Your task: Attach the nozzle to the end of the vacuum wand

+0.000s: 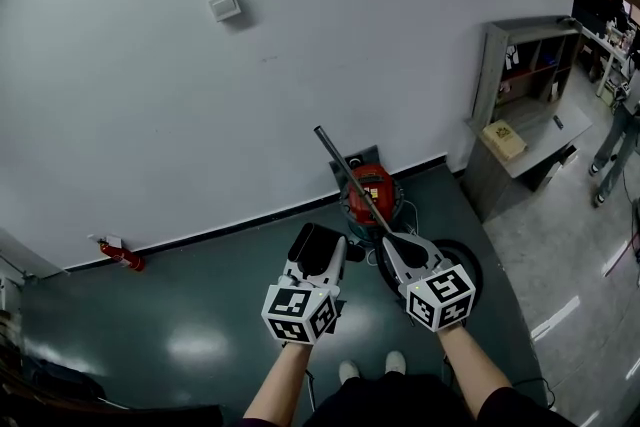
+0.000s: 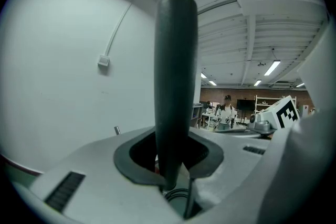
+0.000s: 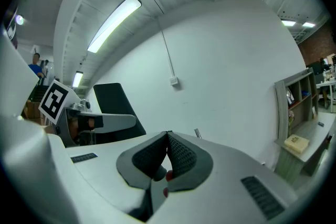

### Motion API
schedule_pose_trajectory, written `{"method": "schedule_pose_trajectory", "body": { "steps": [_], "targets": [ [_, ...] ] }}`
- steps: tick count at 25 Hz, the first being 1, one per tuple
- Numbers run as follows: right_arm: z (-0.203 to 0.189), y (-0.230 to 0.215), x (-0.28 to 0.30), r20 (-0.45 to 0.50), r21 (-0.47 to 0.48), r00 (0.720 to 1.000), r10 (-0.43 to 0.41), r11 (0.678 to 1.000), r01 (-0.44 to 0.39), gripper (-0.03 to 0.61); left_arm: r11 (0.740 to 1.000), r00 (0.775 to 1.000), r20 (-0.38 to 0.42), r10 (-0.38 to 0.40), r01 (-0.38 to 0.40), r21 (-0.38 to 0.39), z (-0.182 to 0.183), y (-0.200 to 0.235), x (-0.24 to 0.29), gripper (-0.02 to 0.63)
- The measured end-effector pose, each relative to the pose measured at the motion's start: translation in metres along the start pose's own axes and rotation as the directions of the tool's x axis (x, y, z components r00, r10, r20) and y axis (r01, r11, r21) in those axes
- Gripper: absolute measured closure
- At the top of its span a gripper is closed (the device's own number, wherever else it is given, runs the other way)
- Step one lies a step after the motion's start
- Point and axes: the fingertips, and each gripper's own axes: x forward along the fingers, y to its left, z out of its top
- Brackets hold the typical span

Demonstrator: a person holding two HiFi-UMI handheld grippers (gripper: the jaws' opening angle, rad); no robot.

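The black nozzle [image 1: 313, 245] stands upright between the jaws of my left gripper [image 1: 318, 269], which is shut on its lower end. In the left gripper view the nozzle [image 2: 176, 71] rises as a dark column from the pads [image 2: 207, 157]. My right gripper [image 1: 396, 245] is shut, and its pads [image 3: 181, 157] meet at their tips. The metal vacuum wand [image 1: 350, 177] slants up and left from that gripper's front towards the wall. Only its tip [image 3: 197, 132] shows past the right jaw. No frame shows whether this gripper holds it. The nozzle sits left of the wand, apart from it.
A red vacuum canister [image 1: 370, 190] stands on the dark floor against the white wall, with a black hose [image 1: 462, 260] beside it. A fire extinguisher [image 1: 122, 256] lies at the left. A grey shelf unit [image 1: 520, 105] stands to the right, with a person [image 1: 612, 150] beyond it.
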Motion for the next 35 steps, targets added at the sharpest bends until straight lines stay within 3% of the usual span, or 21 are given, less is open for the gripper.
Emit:
{"method": "schedule_pose_trajectory", "body": {
  "steps": [14,35],
  "targets": [
    [-0.002,-0.026,0.029,-0.019,0.017,0.999,0.031,0.999,-0.031,0.561,0.998,0.998,-0.025,0.055,-0.056,-0.029,-0.002,0.025,0.028,0.528],
    [-0.022,-0.026,0.151,-0.076,0.057,0.995,-0.069,0.996,0.073,0.561,0.997,0.996,-0.076,-0.042,0.037,-0.069,-0.010,0.147,0.078,0.528]
  ]
}}
